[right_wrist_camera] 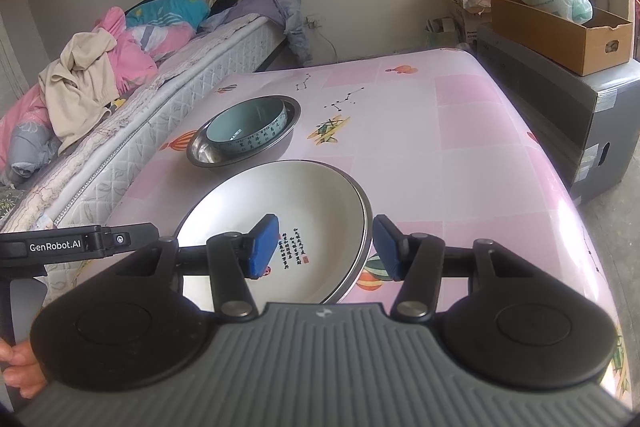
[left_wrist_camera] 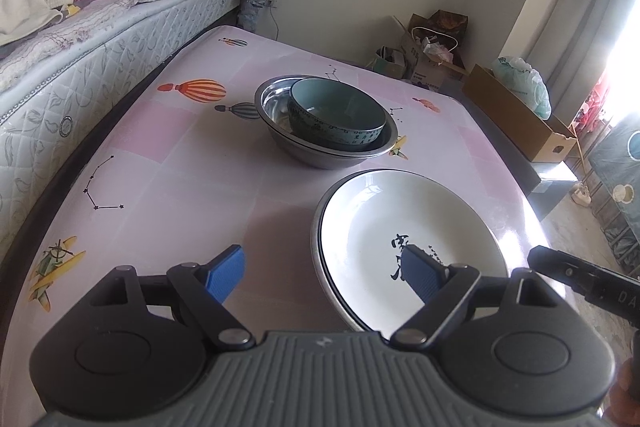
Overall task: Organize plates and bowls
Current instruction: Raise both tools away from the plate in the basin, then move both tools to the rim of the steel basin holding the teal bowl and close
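A white plate with black calligraphy (left_wrist_camera: pixel 408 223) (right_wrist_camera: pixel 288 211) lies stacked on another plate near the table's front edge. Behind it a teal ceramic bowl (left_wrist_camera: pixel 340 111) (right_wrist_camera: pixel 252 127) sits inside a steel bowl (left_wrist_camera: pixel 276 103) (right_wrist_camera: pixel 204 151). My left gripper (left_wrist_camera: pixel 324 275) is open and empty, its right finger over the plate's near part and its left finger over the table. My right gripper (right_wrist_camera: pixel 326 247) is open, its jaws straddling the plate stack's right rim without closing on it.
The table has a pink patterned cloth (left_wrist_camera: pixel 180 179) (right_wrist_camera: pixel 460 147). A bed with piled clothes (left_wrist_camera: pixel 60 7) (right_wrist_camera: pixel 100 67) runs along its left side. A cardboard box (right_wrist_camera: pixel 560 31) on a grey cabinet and bags (left_wrist_camera: pixel 432 55) stand beyond the far right.
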`<state>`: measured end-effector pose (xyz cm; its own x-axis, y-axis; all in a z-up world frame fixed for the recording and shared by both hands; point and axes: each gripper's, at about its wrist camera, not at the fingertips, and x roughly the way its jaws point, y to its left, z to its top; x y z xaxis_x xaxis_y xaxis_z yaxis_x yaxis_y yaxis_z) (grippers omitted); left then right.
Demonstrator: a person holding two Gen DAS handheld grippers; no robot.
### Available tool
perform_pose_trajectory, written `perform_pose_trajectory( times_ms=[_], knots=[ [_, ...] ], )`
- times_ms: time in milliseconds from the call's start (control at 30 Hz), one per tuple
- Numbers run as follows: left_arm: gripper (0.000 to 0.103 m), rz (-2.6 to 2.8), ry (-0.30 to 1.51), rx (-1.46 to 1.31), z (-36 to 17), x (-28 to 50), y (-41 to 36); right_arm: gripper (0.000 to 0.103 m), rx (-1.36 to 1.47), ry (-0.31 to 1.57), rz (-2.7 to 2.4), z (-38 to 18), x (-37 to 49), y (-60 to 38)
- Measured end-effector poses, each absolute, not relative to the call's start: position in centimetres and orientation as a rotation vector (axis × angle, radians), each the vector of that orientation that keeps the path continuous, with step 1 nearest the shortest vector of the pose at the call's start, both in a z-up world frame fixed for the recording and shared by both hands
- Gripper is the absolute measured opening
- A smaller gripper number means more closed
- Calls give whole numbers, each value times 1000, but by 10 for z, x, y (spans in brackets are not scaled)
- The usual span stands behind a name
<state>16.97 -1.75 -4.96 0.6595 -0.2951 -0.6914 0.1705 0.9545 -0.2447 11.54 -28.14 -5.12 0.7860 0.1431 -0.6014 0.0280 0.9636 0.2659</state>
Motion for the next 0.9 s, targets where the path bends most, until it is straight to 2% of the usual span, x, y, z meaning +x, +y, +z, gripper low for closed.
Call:
perform_pose_trajectory(
  times_ms=[300, 633, 733, 833, 900],
  knots=[
    [86, -228, 783, -146, -42, 189, 1, 51, 295, 677, 121, -38, 145, -283],
    [84, -203, 794, -132, -34, 261, 19, 51, 274, 692, 203, -13, 235, -284],
    [79, -192, 801, -151, -37, 284, 20, 51, 291, 719, 223, -13, 269, -285],
    [66, -196, 820, -187, -43, 309, 21, 51, 320, 756, 238, -19, 304, -288],
    [60, -206, 834, -208, -48, 324, 21, 49, 338, 781, 249, -27, 325, -287]
  ],
)
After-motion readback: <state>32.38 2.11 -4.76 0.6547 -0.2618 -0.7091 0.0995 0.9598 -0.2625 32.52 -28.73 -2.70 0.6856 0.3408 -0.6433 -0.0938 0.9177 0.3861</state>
